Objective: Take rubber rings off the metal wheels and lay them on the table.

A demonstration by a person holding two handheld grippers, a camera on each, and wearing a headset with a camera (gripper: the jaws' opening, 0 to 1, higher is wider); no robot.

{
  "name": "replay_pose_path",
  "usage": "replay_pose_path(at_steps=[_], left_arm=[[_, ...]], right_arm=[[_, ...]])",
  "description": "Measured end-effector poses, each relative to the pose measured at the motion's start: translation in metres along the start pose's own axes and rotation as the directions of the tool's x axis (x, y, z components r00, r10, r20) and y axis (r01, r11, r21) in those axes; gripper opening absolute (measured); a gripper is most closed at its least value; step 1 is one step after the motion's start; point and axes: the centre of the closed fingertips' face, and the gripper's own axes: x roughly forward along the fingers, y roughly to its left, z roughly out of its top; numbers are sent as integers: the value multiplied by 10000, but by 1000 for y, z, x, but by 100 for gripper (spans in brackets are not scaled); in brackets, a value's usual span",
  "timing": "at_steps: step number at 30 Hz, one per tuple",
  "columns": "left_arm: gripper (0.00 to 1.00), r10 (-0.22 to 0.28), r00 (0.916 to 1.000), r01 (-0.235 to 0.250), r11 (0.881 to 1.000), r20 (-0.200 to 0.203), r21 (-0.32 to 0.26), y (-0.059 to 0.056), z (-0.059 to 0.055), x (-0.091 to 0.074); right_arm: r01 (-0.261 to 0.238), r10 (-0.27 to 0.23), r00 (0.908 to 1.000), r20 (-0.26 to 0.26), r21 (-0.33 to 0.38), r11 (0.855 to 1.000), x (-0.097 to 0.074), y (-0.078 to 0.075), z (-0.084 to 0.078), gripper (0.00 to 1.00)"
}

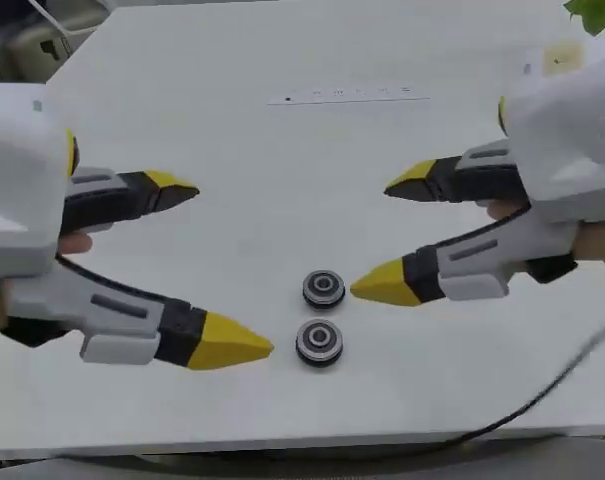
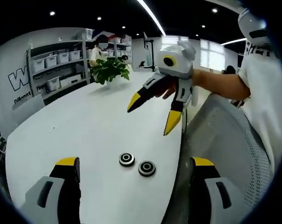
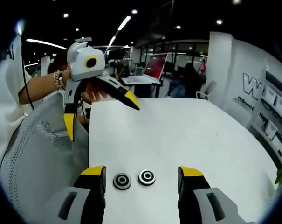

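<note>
Two small metal wheels, each with a black rubber ring round it, lie flat and side by side on the white table (image 1: 282, 150): the far wheel (image 1: 323, 288) (image 2: 127, 159) (image 3: 147, 177) and the near wheel (image 1: 319, 341) (image 2: 147, 168) (image 3: 121, 181). My left gripper (image 1: 222, 268) (image 2: 134, 163) (image 3: 103, 122) stands open to their left, its lower fingertip close beside the near wheel. Open too, my right gripper (image 1: 374, 238) (image 3: 141, 171) (image 2: 149, 121) is at their right, with its lower tip just short of the far wheel. Neither gripper holds anything.
A black cable (image 1: 542, 395) runs along the table's front right edge. A grey mesh chair (image 2: 224, 140) (image 3: 33, 154) stands at the near side. A potted plant (image 2: 110, 70) (image 1: 597, 12) sits at the far right corner. Shelves with bins (image 2: 52, 65) line the wall.
</note>
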Motion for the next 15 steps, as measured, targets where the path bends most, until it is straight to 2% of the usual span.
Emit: replay_pose_path(at_steps=[3,7,9,12,15], left_arm=[[95,-383,9990,373,9983,227,455,1,11,8],[92,-497,9965,456,9971,679,608,8,22,14],[89,-577,9919,516,9971,1130,561,12,30,19],[82,-660,9863,597,9972,1515,457,15,33,23],[74,-750,9737,756,9971,2150,54,17,36,31]], right_arm=[[-290,293,9991,321,-88,9995,11,0,9,58],[-457,471,9975,525,-268,9986,22,-3,12,54],[-550,565,9963,648,-257,9982,27,-3,10,52],[-666,671,9945,801,-91,9977,32,-4,4,50],[-877,860,9915,979,132,9961,36,-1,-9,51]])
